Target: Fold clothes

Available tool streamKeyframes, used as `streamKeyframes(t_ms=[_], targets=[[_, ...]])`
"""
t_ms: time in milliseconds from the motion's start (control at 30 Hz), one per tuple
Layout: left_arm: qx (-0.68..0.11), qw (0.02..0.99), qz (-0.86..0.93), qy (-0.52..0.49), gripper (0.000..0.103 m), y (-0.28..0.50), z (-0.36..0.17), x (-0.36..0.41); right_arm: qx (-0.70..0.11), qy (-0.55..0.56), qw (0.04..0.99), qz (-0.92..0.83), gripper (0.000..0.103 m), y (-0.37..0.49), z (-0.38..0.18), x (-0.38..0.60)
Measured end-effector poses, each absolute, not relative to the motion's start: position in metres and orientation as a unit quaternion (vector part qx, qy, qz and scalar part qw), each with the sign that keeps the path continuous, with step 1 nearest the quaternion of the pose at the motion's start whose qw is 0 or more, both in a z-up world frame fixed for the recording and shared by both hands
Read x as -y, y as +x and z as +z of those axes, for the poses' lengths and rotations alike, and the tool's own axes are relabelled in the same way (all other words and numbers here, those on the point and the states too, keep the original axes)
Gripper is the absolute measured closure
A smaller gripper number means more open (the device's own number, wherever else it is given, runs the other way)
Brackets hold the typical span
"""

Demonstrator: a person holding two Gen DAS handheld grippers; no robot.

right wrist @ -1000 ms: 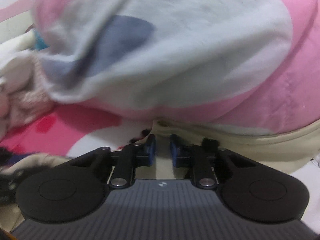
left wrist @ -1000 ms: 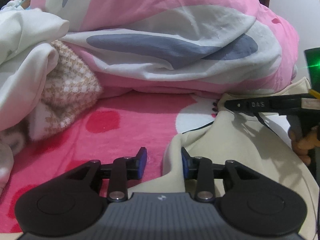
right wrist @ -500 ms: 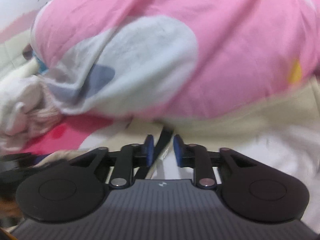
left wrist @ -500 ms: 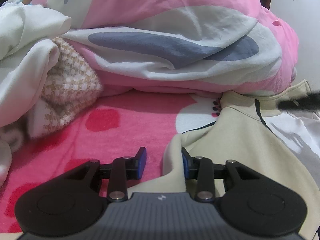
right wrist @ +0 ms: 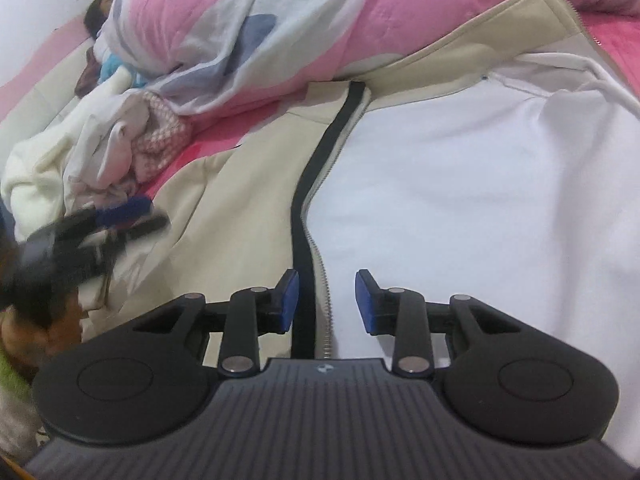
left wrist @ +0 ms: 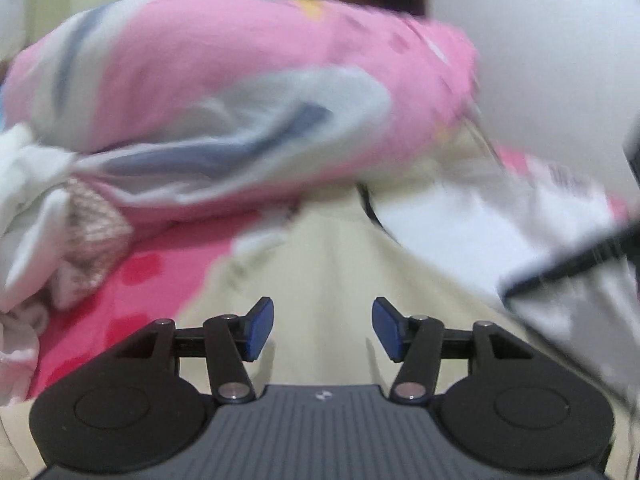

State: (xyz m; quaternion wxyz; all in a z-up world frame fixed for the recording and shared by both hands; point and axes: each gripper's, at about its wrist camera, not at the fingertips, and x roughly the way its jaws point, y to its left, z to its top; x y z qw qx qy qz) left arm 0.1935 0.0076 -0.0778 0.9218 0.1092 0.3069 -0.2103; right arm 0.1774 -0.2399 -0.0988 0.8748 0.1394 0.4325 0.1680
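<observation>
On the bed, the right wrist view shows a heap of white and houndstooth clothes point(right wrist: 116, 148) at left, then the cream zip-up jacket point(right wrist: 248, 200) lying opened out flat, white lining up on its right half, its long axis and black zipper band point(right wrist: 316, 184) running away from the camera toward the pink duvet point(right wrist: 320, 12). The blurred left tool point(right wrist: 120, 220) hangs over the jacket's left part, its jaws opening around nothing, as the blurrier left wrist view confirms point(left wrist: 322, 332). The right tool point(right wrist: 326, 300) straddles the zipper without pinching it, jaws opening.
</observation>
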Motion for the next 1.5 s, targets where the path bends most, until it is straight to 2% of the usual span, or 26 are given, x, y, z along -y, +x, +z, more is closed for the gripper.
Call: streamKeyframes(t_ms=[100, 200, 267, 333, 400, 567, 667, 733, 800, 900, 1000, 1133, 1233, 1300, 1367, 1500], targets=[[-0.323, 0.914, -0.194, 0.152, 0.048, 0.183, -0.101, 0.004, -0.435, 0.107, 0.877, 0.172, 0.072, 0.178, -0.103, 0.229], [-0.317, 0.918, -0.192, 0.142, 0.048, 0.178, -0.107, 0.0, -0.435, 0.067, 0.88, 0.178, 0.072, 0.179, -0.107, 0.215], [-0.319, 0.918, -0.192, 0.138, 0.047, 0.178, -0.108, -0.001, -0.428, 0.038, 0.885, 0.18, 0.077, 0.174, -0.107, 0.207], [-0.318, 0.918, -0.192, 0.138, 0.047, 0.177, -0.108, -0.001, -0.419, 0.025, 0.89, 0.179, 0.095, 0.169, -0.105, 0.203], [-0.317, 0.918, -0.191, 0.14, 0.047, 0.176, -0.107, 0.0, -0.394, 0.021, 0.904, 0.165, 0.097, 0.158, -0.096, 0.202], [-0.316, 0.919, -0.189, 0.143, 0.045, 0.176, -0.109, 0.001, -0.356, -0.07, 0.923, 0.125, 0.096, 0.126, -0.094, 0.179], [-0.315, 0.919, -0.188, 0.144, 0.044, 0.176, -0.109, 0.001, -0.377, -0.098, 0.915, 0.106, 0.091, 0.129, -0.106, 0.174], [-0.315, 0.919, -0.188, 0.145, 0.044, 0.176, -0.11, 0.001, -0.365, -0.09, 0.922, 0.093, 0.079, 0.132, -0.091, 0.18], [-0.314, 0.919, -0.188, 0.145, 0.044, 0.175, -0.11, 0.002, -0.353, -0.081, 0.929, 0.079, 0.078, 0.134, -0.075, 0.186], [-0.313, 0.92, -0.188, 0.145, 0.044, 0.175, -0.111, 0.002, -0.313, -0.091, 0.942, 0.083, 0.077, 0.138, -0.055, 0.188], [-0.313, 0.92, -0.188, 0.143, 0.044, 0.175, -0.111, 0.001, -0.304, -0.092, 0.939, 0.135, 0.078, 0.159, -0.058, 0.179], [-0.314, 0.92, -0.19, 0.139, 0.044, 0.175, -0.111, 0.0, -0.355, -0.097, 0.915, 0.165, 0.082, 0.196, -0.098, 0.169], [-0.319, 0.918, -0.194, 0.131, 0.041, 0.177, -0.108, -0.004, -0.389, -0.048, 0.907, 0.153, 0.082, 0.206, -0.108, 0.192], [-0.324, 0.917, -0.196, 0.122, 0.035, 0.178, -0.105, -0.008, -0.381, -0.005, 0.912, 0.15, 0.082, 0.195, -0.09, 0.206], [-0.333, 0.916, -0.196, 0.108, 0.035, 0.177, -0.102, -0.015, -0.362, -0.001, 0.917, 0.168, 0.082, 0.171, -0.071, 0.213], [-0.349, 0.915, -0.187, 0.079, 0.035, 0.165, -0.088, -0.029, -0.38, -0.024, 0.902, 0.203, 0.082, 0.138, -0.079, 0.209]])
